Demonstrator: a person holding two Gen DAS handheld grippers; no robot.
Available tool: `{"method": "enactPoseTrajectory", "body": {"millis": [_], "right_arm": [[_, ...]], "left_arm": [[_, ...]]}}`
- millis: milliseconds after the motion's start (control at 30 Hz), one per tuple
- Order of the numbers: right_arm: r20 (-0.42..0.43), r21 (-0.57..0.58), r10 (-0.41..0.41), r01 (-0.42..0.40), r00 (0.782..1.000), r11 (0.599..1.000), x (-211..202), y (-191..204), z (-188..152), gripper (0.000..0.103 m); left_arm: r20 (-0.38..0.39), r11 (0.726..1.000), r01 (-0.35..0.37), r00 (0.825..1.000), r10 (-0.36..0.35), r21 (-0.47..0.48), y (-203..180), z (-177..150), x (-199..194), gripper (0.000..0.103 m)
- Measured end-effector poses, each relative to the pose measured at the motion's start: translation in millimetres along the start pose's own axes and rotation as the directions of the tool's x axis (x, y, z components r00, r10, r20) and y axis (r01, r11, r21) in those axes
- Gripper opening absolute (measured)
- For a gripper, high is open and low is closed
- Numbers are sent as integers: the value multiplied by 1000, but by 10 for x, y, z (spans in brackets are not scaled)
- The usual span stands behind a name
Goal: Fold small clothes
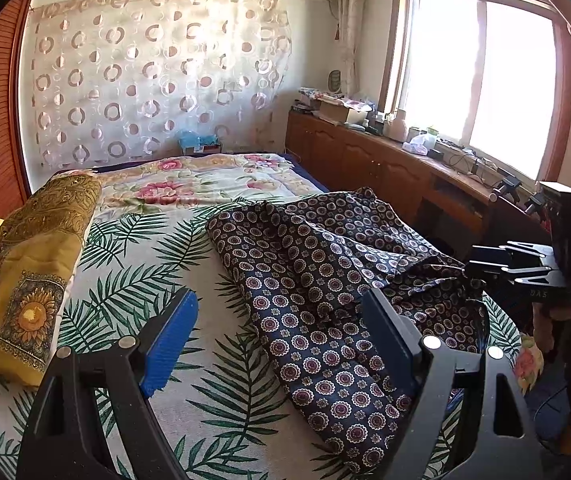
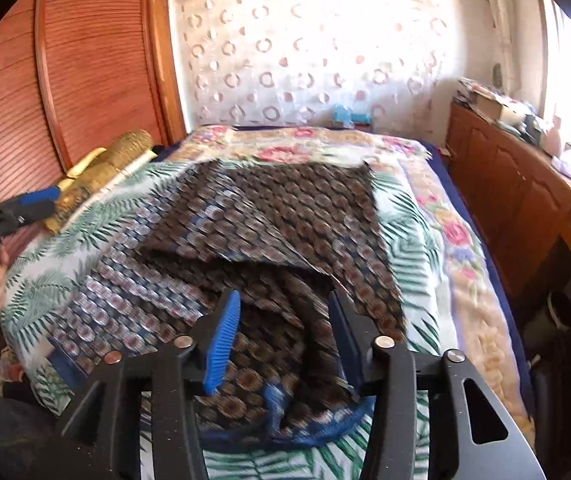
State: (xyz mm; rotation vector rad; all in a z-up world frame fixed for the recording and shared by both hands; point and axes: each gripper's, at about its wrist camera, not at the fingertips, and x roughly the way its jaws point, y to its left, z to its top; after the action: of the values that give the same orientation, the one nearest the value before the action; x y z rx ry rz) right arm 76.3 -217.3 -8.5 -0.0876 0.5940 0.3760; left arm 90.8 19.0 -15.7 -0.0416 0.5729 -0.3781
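Both claw cameras overlook one bed (image 1: 133,248) closely.

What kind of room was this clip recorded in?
A home bedroom, most likely: a bed with floral and palm-leaf covers, a sheer curtain on the wall behind it, and a cluttered wooden cabinet under the window.

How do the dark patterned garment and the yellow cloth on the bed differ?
The dark patterned garment is navy with small round medallions; the yellow cloth is gold with a sunflower motif. The garment lies spread and rumpled mid-bed; the cloth sits bundled at the bed's edge. The garment lies before the right gripper; the cloth lies away from both grippers. Both rest on the leaf-print sheet.
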Motion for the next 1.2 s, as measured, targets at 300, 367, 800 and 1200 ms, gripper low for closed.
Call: {"method": "enactPoseTrajectory", "body": {"millis": [300,367,800,1200], "right_arm": [[-59,-77,93,-98,994,992,485,372,220,49],[-80,-99,114,-122,990,988,607,447,277,49],[-148,-359,-54,-3,988,933,1236,712,445,21],[-75,-268,-135,111,988,957,1221,-21,997,2]], "left_arm": [[4,1000,-5,1000,5,-15,42,-29,-22,85],[7,1000,-6,1000,6,-18,51,-22,-28,85],[3,1000,-5,1000,5,-29,78,-61,-32,85],[-18,1000,13,1000,-13,-19,11,-111,19,85]]}}
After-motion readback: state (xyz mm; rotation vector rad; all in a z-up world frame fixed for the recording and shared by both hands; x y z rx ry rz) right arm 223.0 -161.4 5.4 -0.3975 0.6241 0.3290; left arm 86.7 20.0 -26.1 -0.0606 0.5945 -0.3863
